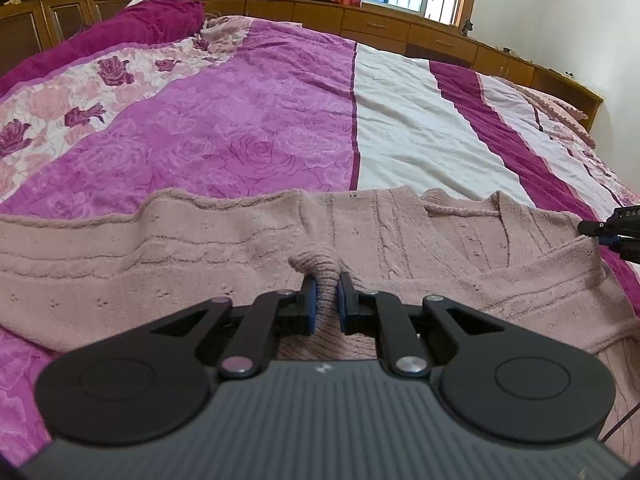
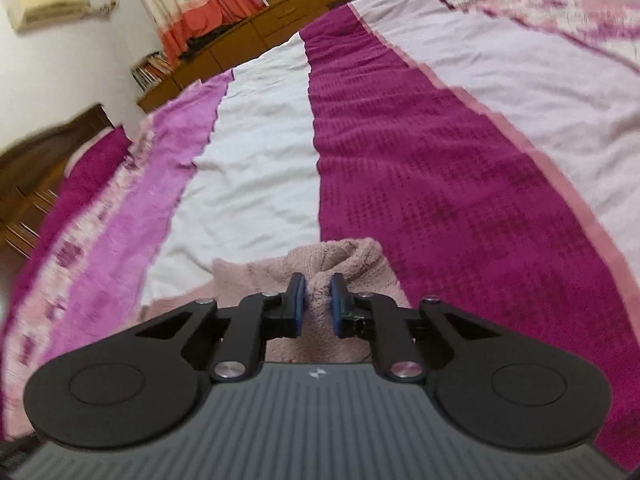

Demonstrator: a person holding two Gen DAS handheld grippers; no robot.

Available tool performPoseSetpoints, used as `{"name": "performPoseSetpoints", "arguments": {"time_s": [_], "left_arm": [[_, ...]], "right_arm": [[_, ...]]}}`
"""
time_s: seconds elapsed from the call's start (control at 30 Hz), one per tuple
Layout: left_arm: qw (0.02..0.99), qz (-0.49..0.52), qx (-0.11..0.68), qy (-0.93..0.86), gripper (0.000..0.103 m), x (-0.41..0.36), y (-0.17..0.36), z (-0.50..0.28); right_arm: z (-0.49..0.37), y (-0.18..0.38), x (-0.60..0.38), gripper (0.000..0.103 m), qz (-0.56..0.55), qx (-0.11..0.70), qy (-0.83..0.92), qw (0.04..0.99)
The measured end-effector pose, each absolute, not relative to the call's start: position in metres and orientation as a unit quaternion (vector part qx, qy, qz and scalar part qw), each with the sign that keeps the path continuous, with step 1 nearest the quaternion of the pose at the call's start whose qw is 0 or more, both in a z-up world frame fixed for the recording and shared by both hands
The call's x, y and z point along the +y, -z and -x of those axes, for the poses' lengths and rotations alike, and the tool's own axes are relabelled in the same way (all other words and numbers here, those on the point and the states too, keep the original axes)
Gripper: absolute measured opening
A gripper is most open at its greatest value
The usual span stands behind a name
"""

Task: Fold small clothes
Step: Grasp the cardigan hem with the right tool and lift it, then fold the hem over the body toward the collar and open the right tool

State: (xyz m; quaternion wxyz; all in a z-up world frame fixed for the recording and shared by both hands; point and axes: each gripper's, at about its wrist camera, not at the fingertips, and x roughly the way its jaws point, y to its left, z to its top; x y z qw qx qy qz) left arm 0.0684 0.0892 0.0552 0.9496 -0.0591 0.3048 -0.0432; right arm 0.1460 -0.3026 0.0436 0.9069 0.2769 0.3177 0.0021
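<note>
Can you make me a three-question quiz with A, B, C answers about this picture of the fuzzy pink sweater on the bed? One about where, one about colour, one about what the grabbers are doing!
1. Where does the fuzzy pale pink knitted sweater lie?
A. On the purple, white and magenta striped bedspread
B. On the floor
C. In a drawer

2. What colour are the pads on the left gripper?
A. Red
B. Blue
C. Yellow

3. What is the right gripper doing?
A. Wide open over bare bedspread
B. Holding a book
C. Pinching a bunch of the sweater

Answers:
1 A, the sweater spreads flat across the bedspread.
2 B, blue pads show on the inner face of each black finger.
3 C, pink knit is squeezed between its two pads in the right wrist view.
</note>
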Motion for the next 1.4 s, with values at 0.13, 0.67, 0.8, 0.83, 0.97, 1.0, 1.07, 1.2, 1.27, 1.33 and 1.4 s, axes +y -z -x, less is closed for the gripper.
{"name": "performPoseSetpoints", "arguments": {"time_s": [0.13, 0.67, 0.8, 0.83, 0.97, 1.0, 1.07, 1.2, 1.27, 1.33, 1.4], "left_arm": [[0.949, 0.063, 0.307, 0.042, 0.012, 0.09, -0.055, -0.069], [0.951, 0.06, 0.3, 0.046, 0.013, 0.09, -0.059, -0.065], [0.955, 0.057, 0.288, 0.051, 0.013, 0.089, -0.066, -0.063], [0.956, 0.057, 0.285, 0.052, 0.013, 0.088, -0.068, -0.062], [0.958, 0.053, 0.276, 0.055, 0.013, 0.084, -0.074, -0.062], [0.958, 0.052, 0.275, 0.055, 0.013, 0.084, -0.075, -0.062], [0.958, 0.049, 0.276, 0.055, 0.013, 0.083, -0.075, -0.061], [0.957, 0.049, 0.28, 0.053, 0.013, 0.083, -0.073, -0.061], [0.957, 0.05, 0.282, 0.052, 0.013, 0.084, -0.072, -0.061], [0.956, 0.052, 0.283, 0.051, 0.013, 0.085, -0.07, -0.06], [0.956, 0.053, 0.284, 0.05, 0.013, 0.085, -0.07, -0.06]], "right_arm": [[-0.146, -0.041, -0.308, 0.039, -0.299, 0.333, -0.008, 0.894], [-0.144, -0.053, -0.275, 0.012, -0.191, 0.335, 0.038, 0.922], [-0.129, -0.059, -0.281, 0.011, -0.202, 0.305, 0.037, 0.93], [-0.129, -0.06, -0.283, 0.011, -0.209, 0.301, 0.026, 0.93], [-0.131, -0.054, -0.286, 0.012, -0.22, 0.315, 0.0, 0.923], [-0.132, -0.051, -0.287, 0.012, -0.229, 0.322, -0.002, 0.919], [-0.133, -0.046, -0.288, 0.012, -0.238, 0.328, 0.0, 0.914], [-0.134, -0.038, -0.288, 0.022, -0.247, 0.347, -0.008, 0.905], [-0.133, -0.039, -0.284, 0.022, -0.229, 0.345, -0.012, 0.91], [-0.132, -0.04, -0.28, 0.022, -0.215, 0.344, -0.014, 0.914], [-0.133, -0.042, -0.276, 0.011, -0.193, 0.343, -0.014, 0.919]]}}
